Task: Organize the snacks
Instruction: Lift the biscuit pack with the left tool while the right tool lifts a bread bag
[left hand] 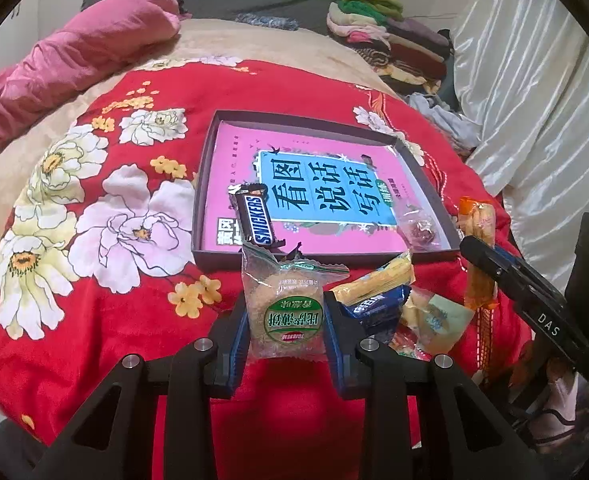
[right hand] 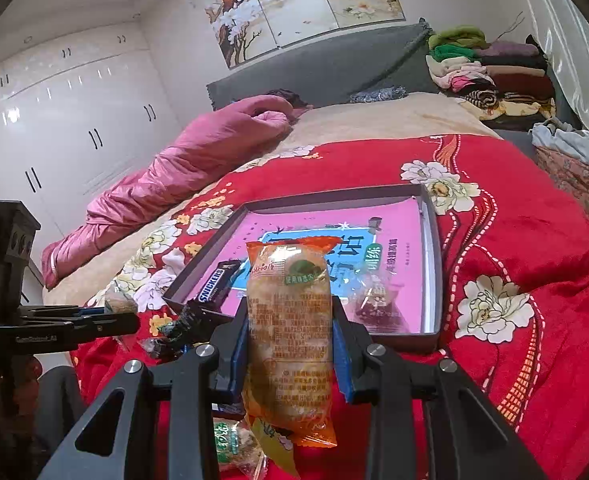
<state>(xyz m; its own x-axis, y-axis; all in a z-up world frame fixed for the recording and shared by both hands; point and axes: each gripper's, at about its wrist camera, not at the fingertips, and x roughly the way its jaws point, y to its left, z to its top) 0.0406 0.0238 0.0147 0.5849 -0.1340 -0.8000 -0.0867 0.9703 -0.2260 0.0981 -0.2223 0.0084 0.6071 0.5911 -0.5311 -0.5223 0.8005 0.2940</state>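
Round biscuit pack (left hand: 288, 312) clamped in left fingers (left hand: 239, 334), orange pack (right hand: 288, 328) in right fingers (right hand: 240, 350), both near tray (left hand: 204, 184); slippery film may be dropped short of tray

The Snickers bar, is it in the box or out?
Partly in. The Snickers bar lies across the box's near-left rim, its top end over the pink book inside, its bottom end hanging outside.

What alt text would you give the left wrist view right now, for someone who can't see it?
The left gripper is shut on a clear-wrapped round pastry above a red floral blanket. Ahead lies a shallow box holding a Snickers bar and a small clear candy packet; loose snacks sit right, near the right gripper.
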